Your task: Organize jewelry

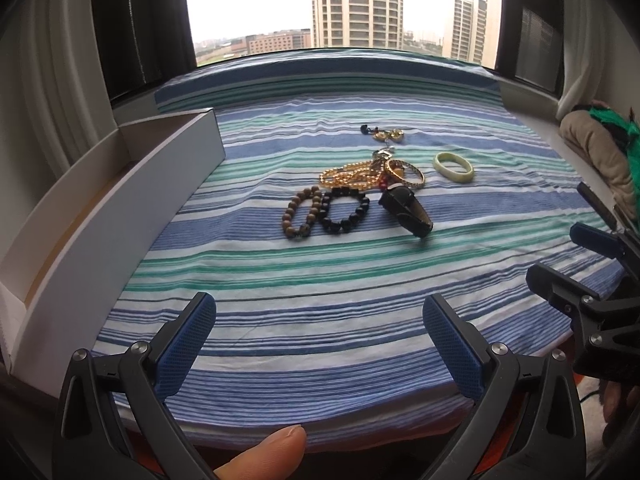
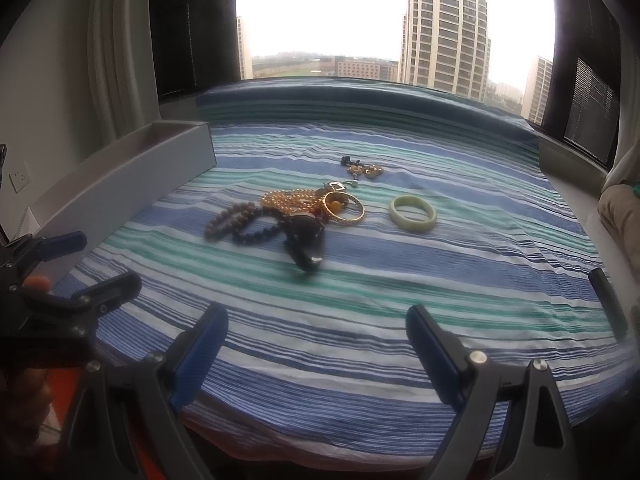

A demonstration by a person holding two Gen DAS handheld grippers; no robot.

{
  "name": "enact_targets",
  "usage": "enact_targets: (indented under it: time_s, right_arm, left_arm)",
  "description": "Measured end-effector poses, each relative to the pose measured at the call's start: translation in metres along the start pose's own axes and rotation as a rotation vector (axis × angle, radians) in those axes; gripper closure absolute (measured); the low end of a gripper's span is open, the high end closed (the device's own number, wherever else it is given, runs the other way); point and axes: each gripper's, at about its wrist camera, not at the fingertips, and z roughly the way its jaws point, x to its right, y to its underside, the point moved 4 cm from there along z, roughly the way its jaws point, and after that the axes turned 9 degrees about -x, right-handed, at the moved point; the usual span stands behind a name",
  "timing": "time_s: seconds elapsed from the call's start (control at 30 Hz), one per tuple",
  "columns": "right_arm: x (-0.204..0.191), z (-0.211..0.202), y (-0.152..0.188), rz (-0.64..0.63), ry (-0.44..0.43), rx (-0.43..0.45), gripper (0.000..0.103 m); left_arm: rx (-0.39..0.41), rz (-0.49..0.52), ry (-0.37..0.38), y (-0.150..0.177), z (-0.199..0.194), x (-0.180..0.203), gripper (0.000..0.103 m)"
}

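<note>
left tool [image 1: 319, 344] and right tool [image 2: 317, 346], each seen from its own wrist camera, both with fingers spread wide apart and gripping nothing, held low over the near edge of a striped cloth [image 1: 320, 280] in blue, green and white. each tool also appears at the margin of the other's view: the right tool at the right edge of the left view, the left tool at the left edge of the right view, with blue pads [image 1: 188, 344] facing inward. a fingertip [image 1: 264, 454] shows at the bottom of the left view.

the jewelry lies in a loose cluster near the middle of the cloth, well ahead of both tools: a brown bead bracelet [image 1: 300, 212] touching a black bead bracelet [image 1: 346, 210]; behind them a gold bead chain [image 1: 348, 174] overlapped by a gold bangle [image 1: 404, 172]; a dark pendant [image 1: 406, 210] just right of the black beads; small gold pieces [image 1: 386, 134] farther back. a pale green bangle [image 1: 454, 166] lies apart, to the right of the cluster.

an open white box [image 1: 120, 208] stands along the cloth's left side. a window [image 1: 340, 4] with tower blocks fills the background.
</note>
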Motion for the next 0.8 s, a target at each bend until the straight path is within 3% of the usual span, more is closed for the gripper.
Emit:
enact_targets:
  time_s: [0.8]
  right_arm:
    - [-0.0006, -0.0007, 0.0017, -0.011, -0.001, -0.005, 0.011]
  left_arm:
    - [0.002, 0.004, 0.010, 0.0021, 0.0000, 0.0026, 0.000]
